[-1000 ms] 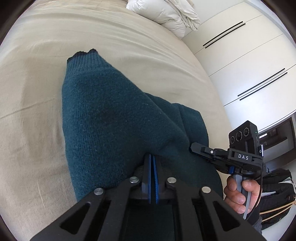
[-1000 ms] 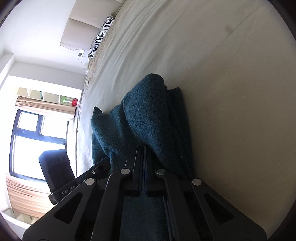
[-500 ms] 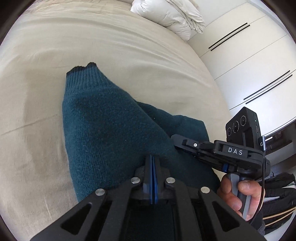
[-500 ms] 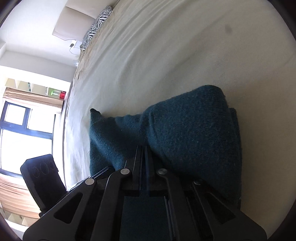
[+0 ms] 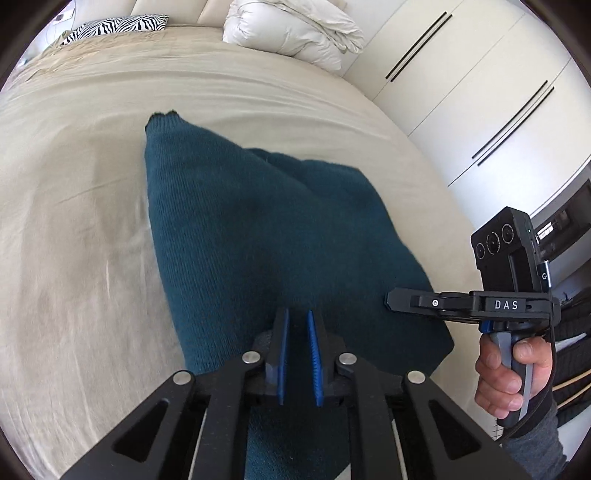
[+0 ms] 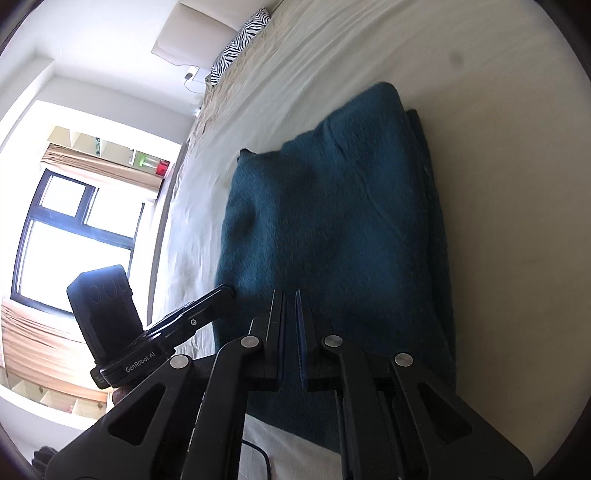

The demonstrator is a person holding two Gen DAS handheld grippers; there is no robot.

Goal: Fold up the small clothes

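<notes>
A dark teal knit sweater [image 5: 258,236] lies folded on the beige bed sheet [image 5: 74,229]; it also shows in the right wrist view [image 6: 332,221], with the folded layers stacked along its right edge. My left gripper [image 5: 295,325] hovers over the sweater's near edge, its blue-padded jaws slightly apart with nothing between them. My right gripper [image 6: 290,306] is also slightly open and empty over the near edge. The right gripper shows from the side in the left wrist view [image 5: 391,295], at the sweater's right corner.
A white duvet [image 5: 295,33] and a zebra-print pillow [image 5: 114,27] lie at the head of the bed. White wardrobe doors [image 5: 480,92] stand to the right. A window [image 6: 74,236] is at the left in the right wrist view.
Both grippers were shut on the sweater's edge and have now opened and let it go. The lifted fold has dropped flat onto the sweater. Both grippers have drawn back slightly.
</notes>
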